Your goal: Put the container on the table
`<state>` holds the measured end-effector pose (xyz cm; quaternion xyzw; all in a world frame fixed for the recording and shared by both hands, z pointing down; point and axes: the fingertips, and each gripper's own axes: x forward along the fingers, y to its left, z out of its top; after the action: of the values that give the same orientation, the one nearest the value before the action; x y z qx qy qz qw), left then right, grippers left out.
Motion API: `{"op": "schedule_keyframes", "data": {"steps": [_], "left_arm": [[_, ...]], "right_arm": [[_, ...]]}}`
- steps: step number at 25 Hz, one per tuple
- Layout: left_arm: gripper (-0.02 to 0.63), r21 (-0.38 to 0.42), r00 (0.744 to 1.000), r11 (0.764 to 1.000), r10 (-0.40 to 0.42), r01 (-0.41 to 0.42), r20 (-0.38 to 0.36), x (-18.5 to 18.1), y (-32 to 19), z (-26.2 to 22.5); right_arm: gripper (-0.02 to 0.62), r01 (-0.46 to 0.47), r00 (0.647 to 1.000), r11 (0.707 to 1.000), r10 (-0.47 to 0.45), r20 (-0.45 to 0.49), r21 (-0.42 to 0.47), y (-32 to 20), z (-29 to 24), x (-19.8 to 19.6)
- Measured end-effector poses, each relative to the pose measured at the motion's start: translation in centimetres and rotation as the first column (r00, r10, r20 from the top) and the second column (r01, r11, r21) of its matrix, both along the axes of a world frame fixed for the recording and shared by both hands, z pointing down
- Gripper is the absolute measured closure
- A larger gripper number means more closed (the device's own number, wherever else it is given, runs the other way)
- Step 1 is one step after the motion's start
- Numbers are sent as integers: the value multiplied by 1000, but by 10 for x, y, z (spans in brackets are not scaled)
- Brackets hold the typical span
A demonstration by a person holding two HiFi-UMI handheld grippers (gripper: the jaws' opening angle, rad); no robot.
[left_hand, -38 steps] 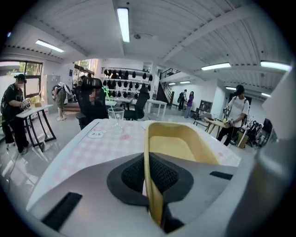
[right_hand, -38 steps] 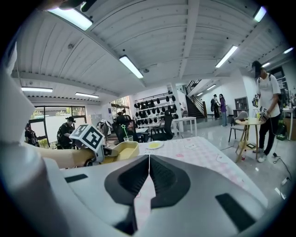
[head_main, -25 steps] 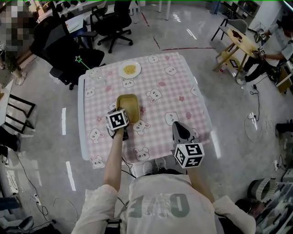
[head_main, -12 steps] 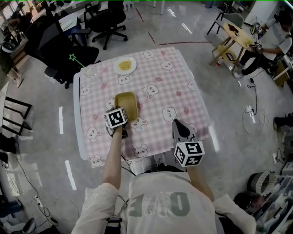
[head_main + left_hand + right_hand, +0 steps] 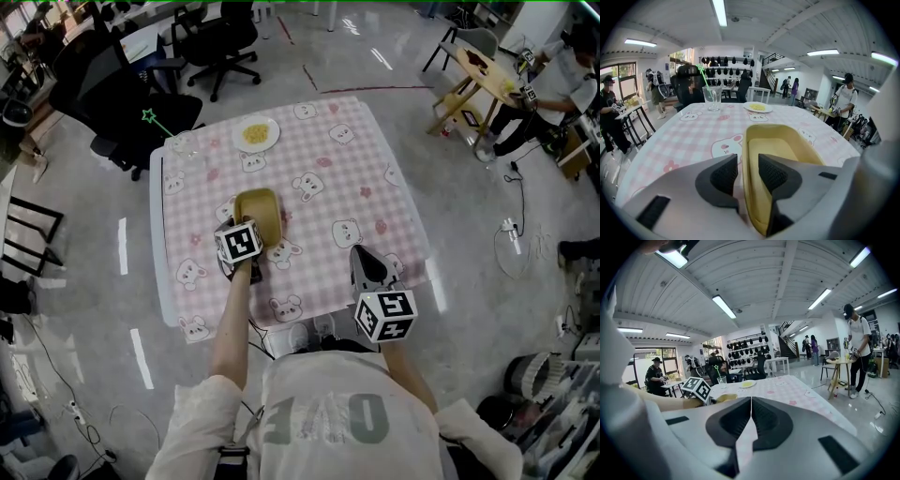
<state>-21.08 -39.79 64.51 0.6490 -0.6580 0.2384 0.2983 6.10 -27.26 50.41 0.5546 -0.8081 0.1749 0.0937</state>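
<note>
Yellow rectangular container (image 5: pixel 787 145): smooth moulded plastic, satin sheen, no texture on the walls. Pink-and-white checked tablecloth (image 5: pixel 347 178) with printed bears reads as a thin wipe-clean sheet, slightly glossy and lying flat; the clear tumbler (image 5: pixel 712 97) looks like glass or clear plastic, can't tell which, and the white round plate (image 5: pixel 256 134) is smooth and glossy. Grey floor (image 5: pixel 469 216) is polished hard, mirror-glossy with light streaks; the small round side table (image 5: pixel 497 82) is pale bare wood, matt.

Upside-down letters "ONE" on the person's shirt (image 5: pixel 328 419)
</note>
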Motion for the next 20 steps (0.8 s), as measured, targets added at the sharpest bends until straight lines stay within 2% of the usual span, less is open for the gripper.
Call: {"op": "schedule_keyframes", "data": {"steps": [5,9,12,14,16,20], "left_arm": [[460,55,1000,998,-28,29,-14,-3,-6,-17],[402,161,999,986,-51,50,1,-8,-15,-56],[393,253,999,966,-52,48,11,-11,-22,-99],[393,321,999,946,-43,31,30,-12,-25,-134],[393,400,998,917,-27,5,50,-11,-26,-171],[393,560,995,828,-23,-35,96,-2,-8,-244]], "right_arm": [[566,5,1000,1000,-5,3,8,-1,-2,-1],[566,13,1000,999,-13,10,29,-5,-6,-3],[566,28,999,998,-30,19,54,-10,-15,-9],[566,44,999,997,-46,22,69,-14,-22,-16],[566,61,998,994,-63,24,87,-18,-27,-24],[566,92,995,986,-96,26,142,-28,-42,-36]]}}
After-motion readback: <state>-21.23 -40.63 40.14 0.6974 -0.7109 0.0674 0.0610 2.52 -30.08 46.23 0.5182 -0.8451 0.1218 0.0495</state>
